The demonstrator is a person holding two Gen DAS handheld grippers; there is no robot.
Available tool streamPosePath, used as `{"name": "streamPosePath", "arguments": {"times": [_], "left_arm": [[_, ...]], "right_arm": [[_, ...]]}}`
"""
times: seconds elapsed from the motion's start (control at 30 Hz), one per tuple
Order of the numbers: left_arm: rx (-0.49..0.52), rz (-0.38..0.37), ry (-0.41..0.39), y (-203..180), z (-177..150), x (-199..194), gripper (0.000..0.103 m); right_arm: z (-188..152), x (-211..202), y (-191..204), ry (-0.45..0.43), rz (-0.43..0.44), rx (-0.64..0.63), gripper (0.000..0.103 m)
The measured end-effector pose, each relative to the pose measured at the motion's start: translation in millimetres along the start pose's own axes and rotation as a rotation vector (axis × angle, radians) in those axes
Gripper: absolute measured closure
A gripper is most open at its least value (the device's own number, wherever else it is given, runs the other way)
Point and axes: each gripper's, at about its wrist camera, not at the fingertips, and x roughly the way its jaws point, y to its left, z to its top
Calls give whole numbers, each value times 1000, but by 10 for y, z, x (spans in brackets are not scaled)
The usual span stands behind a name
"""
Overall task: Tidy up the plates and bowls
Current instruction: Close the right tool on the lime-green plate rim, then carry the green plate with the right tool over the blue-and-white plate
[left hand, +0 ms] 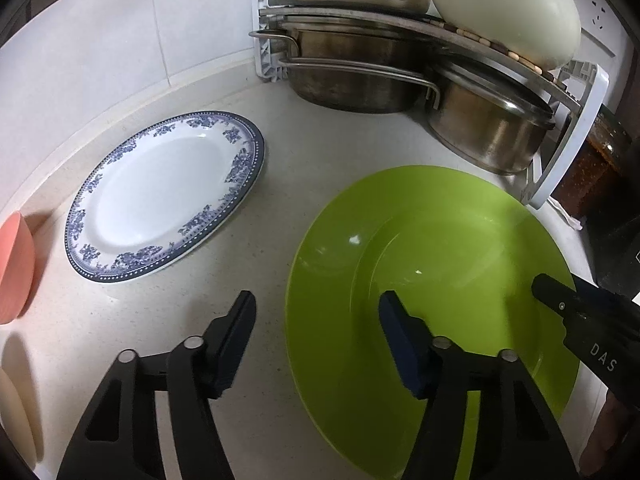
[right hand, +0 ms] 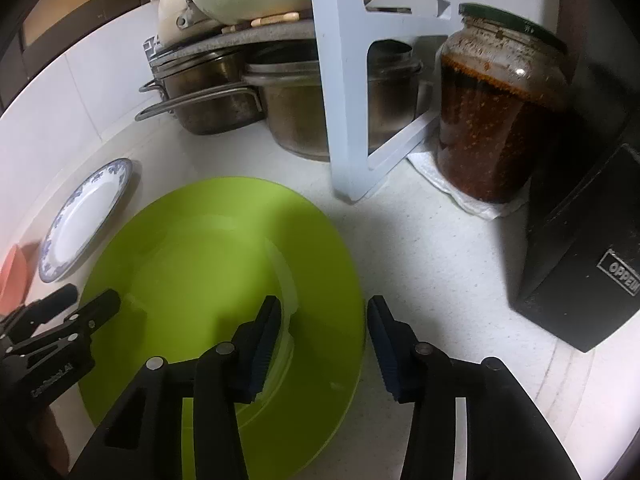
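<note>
The patterned plate lies left of the large plate, pots behind both.

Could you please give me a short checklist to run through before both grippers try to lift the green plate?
1. Left gripper straddles the near left rim of the round lime-green plastic plate: ok, one finger over the plate, one outside over the counter.
2. Right gripper straddles the opposite rim: ok.
3. Pads pressing on the rim: not ok, both sets of jaws stand open with gaps showing.
4. Green plate lies flat on the speckled white countertop, nothing on it: ok.
5. White plate with blue floral border lies apart from the green plate: ok.
6. Fingers low enough to catch the rim: cannot tell.
</note>
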Motion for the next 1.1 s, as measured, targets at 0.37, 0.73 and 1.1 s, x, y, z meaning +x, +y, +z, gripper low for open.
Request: {"name": "streamPosePath", "arguments": {"times": [0.37,0.73,1.1], "left_arm": [[-14,-41,16,-2,10,19,62],[-21,-22,-12,103,-58,-191,63],[-65,4,-61,278,-168,-673,63]], "right_arm": [[11,15,27,17,-12,-10,62],[6,-37,81,25,-10,-25,62],[-40,-416,277,-7,10,-63,62]]}}
